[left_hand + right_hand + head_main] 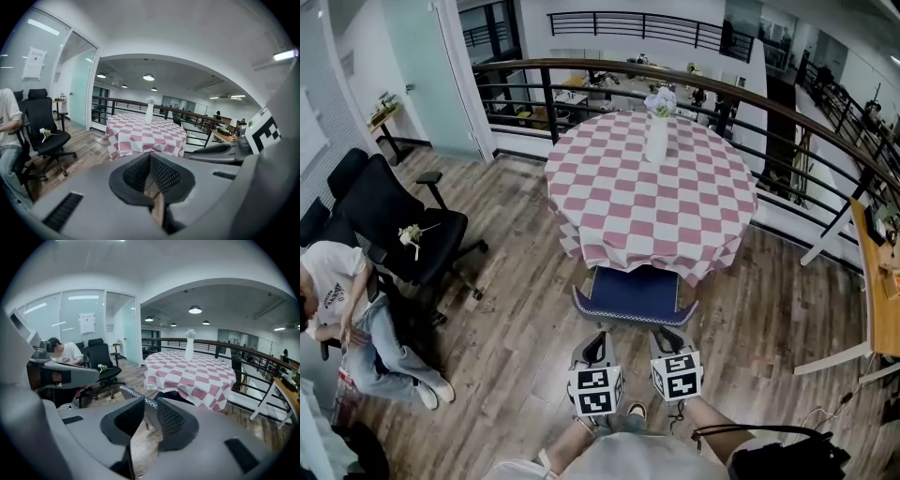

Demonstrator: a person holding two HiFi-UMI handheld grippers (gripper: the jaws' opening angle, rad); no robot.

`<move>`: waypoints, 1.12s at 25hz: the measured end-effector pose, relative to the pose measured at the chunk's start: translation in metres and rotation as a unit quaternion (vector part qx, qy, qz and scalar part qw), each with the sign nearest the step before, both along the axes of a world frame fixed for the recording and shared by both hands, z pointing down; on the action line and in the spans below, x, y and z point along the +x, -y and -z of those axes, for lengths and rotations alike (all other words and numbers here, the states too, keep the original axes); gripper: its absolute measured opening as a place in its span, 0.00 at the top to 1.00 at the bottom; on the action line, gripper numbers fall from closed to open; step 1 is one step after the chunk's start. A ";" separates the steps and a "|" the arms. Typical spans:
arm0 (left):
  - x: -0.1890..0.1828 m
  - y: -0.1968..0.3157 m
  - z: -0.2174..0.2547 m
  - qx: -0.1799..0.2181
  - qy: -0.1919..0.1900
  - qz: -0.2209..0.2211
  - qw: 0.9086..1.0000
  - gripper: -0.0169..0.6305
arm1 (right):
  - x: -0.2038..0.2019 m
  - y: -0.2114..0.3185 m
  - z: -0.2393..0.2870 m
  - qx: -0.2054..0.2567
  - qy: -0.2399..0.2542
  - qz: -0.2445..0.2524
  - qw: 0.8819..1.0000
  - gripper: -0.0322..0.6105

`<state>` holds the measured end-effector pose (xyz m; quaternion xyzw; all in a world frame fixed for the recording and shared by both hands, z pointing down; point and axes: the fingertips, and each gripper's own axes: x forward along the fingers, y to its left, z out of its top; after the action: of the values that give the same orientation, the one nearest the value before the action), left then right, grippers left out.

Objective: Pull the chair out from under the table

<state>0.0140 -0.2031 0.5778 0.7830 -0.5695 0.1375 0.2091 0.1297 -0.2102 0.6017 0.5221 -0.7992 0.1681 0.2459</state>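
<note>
At lower centre, blue chair (pixel 635 292), tucked half under the checkered worktop (pixel 652 202). Looks stiff and rather light, likely slides on the wood floor (pixel 516 319). Best to take hold at the back's top edge. Left tool (pixel 598 339) closed, empty. Right tool (pixel 667 337) slightly open at that edge, not pinching.

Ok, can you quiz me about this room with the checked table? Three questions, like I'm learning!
1. True or false: the blue chair sits partly under the round table.
2. What lies on the seat of the black office chair? A: a small flower. B: a book. C: a cup.
3. Fill in the gap: near the far side of the round table stands a white ____ with flowers in it.

Key: 1 true. 2 A. 3 vase.
</note>
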 end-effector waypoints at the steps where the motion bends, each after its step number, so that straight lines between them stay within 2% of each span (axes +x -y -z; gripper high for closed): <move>1: -0.001 0.000 -0.001 -0.001 0.000 0.003 1.000 0.97 | -0.002 0.002 -0.002 -0.003 -0.003 0.009 1.000 0.83; 7: -0.010 0.003 -0.008 -0.011 0.001 0.027 1.000 0.97 | -0.014 0.013 -0.017 -0.025 -0.023 0.066 0.997 0.77; 11: -0.014 0.009 -0.012 -0.016 -0.001 0.043 0.999 0.97 | -0.019 0.019 -0.030 -0.056 -0.016 0.101 0.993 0.73; 19: -0.011 0.018 -0.022 -0.021 -0.001 0.062 0.998 0.97 | -0.018 0.038 -0.048 -0.077 -0.064 0.164 0.981 0.66; 23: -0.006 0.023 -0.025 -0.022 0.003 0.065 0.998 0.97 | -0.021 0.043 -0.055 -0.085 -0.096 0.213 0.969 0.65; 28: -0.007 0.030 -0.025 -0.020 -0.003 0.078 0.997 0.97 | -0.030 0.043 -0.068 -0.109 -0.132 0.276 0.946 0.64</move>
<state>0.0074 -0.2328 0.6032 0.7325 -0.6250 0.1300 0.2364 0.0997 -0.2535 0.6698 0.2686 -0.8493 0.1089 0.4412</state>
